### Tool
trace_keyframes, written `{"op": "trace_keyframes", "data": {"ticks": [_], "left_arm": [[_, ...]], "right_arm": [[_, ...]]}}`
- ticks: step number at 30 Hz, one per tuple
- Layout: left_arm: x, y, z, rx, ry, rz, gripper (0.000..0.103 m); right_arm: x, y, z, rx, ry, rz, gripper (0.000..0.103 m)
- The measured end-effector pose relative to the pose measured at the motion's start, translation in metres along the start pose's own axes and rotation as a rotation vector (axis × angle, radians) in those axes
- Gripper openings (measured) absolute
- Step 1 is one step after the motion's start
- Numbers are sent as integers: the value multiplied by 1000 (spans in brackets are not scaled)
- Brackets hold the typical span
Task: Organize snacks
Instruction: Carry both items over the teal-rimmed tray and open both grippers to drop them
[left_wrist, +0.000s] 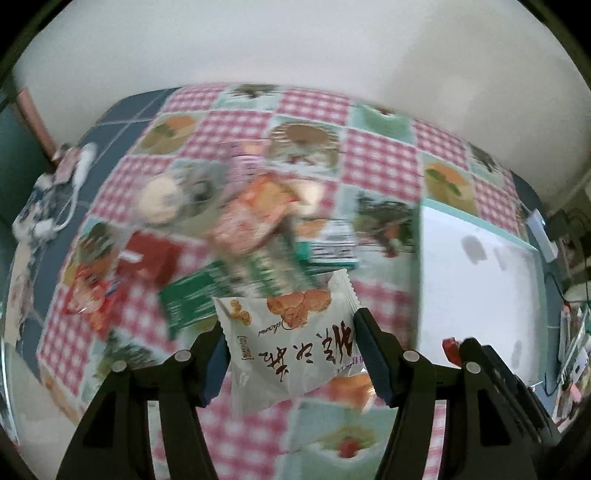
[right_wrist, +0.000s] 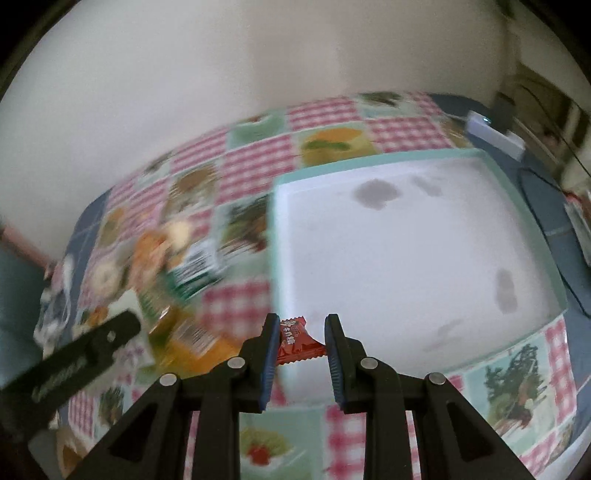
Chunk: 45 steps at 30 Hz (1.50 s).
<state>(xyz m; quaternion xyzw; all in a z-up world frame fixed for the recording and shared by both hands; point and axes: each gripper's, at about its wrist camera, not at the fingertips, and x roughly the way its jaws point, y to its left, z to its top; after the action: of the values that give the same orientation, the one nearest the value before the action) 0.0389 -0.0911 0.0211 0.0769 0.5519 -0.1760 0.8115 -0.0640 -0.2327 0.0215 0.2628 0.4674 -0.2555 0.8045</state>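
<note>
Red candy packet (right_wrist: 295, 341) sits clamped in the right gripper (right_wrist: 301, 345), nearest the tray (right_wrist: 406, 258) directly ahead; left gripper (left_wrist: 291, 354) clamps the white biscuit packet (left_wrist: 295, 343), tray on its right.

Looks like a home, likely a dining or living corner. Table (left_wrist: 380, 162) pushed against a plain off-white wall (left_wrist: 295, 44), covered with a pink-gingham oilcloth printed with food pictures, blue tiled-pattern layer showing at its left and right edges. Blurred heap of packaged snacks (left_wrist: 255, 218) mid-table, white tray with mint-green rim (right_wrist: 373, 162) toward the right edge. Past the far right corner: white box with a lit indicator (right_wrist: 491, 129), cables, household clutter.
</note>
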Motion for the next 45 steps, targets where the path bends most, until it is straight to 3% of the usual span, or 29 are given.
{"op": "trace_keyframes", "data": {"ticks": [8,20,32,41,42,43,44,45], "left_arm": [[24,-71,23,113,14,-53,66],[54,-144,45,212,10,-112,66],[65,-166,40,263,5,-109,71],[48,-138,45,229,17,-43,75],[47,-134,46,226,13,-31,78],[45,-129,46,225,6,-17,89],[43,-126,47,224,-2,-7,92],[41,-120,47,222,-14,7,92]], "right_arm": [[15,-52,38,133,-23,-101,27],[29,-116,73,251,-58,-202,27],[27,-143,83,290,-74,-252,27],[25,-137,80,261,-46,-264,28],[25,-136,80,255,-43,-268,30],[25,-134,80,244,-39,-268,36],[25,-133,79,239,-38,-267,43],[24,-132,79,238,-38,-264,62]]}}
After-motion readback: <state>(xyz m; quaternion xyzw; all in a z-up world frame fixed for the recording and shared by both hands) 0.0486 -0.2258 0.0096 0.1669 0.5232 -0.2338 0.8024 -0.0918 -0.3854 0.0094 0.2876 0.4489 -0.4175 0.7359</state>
